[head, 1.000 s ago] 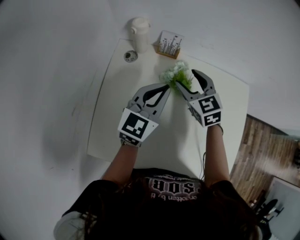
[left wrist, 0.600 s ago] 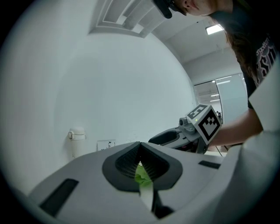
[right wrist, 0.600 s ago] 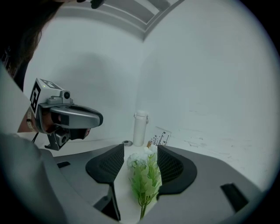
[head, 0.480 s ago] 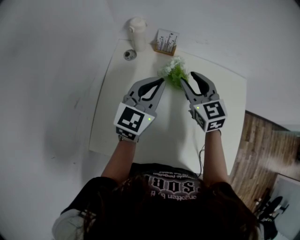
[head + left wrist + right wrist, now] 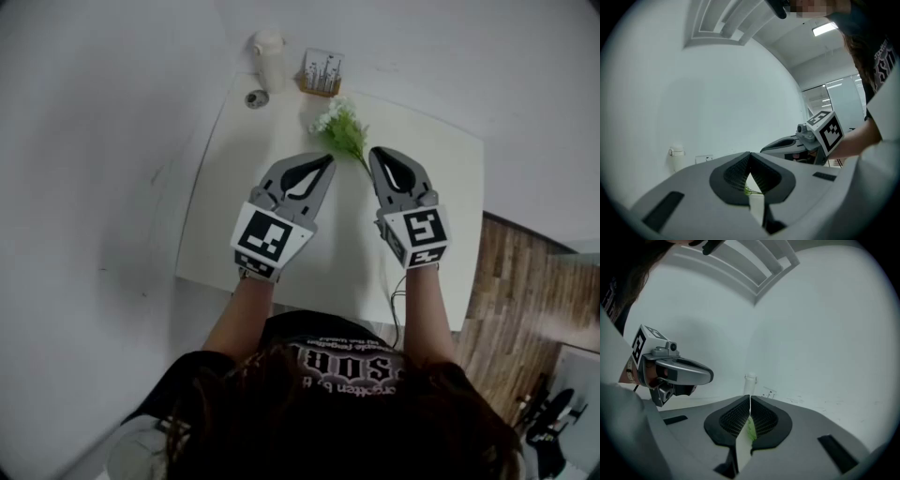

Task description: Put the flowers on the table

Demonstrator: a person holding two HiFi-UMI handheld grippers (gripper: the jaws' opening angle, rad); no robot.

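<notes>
**Flowers down on the tabletop, both hand-held grippers closed and empty**

The flowers point(image 5: 339, 127), white blooms on green stems, lie flat on the white tabletop point(image 5: 220, 216) toward its far edge. The blooms point to the far edge and the stem end points to the near side. Just short of that stem end hangs the right hand-held gripper point(image 5: 376, 154). Its jaws have just been closing and now meet at the tips with nothing held; only the green of the flowers shows through the slit below the tips. The left hand-held gripper point(image 5: 327, 161) is beside it, also closed on nothing and clear of the flowers. At the far left corner stand a white bottle point(image 5: 269, 56) and a small card holder point(image 5: 322, 72), with a dark round disc point(image 5: 256, 97) near the bottle.
</notes>
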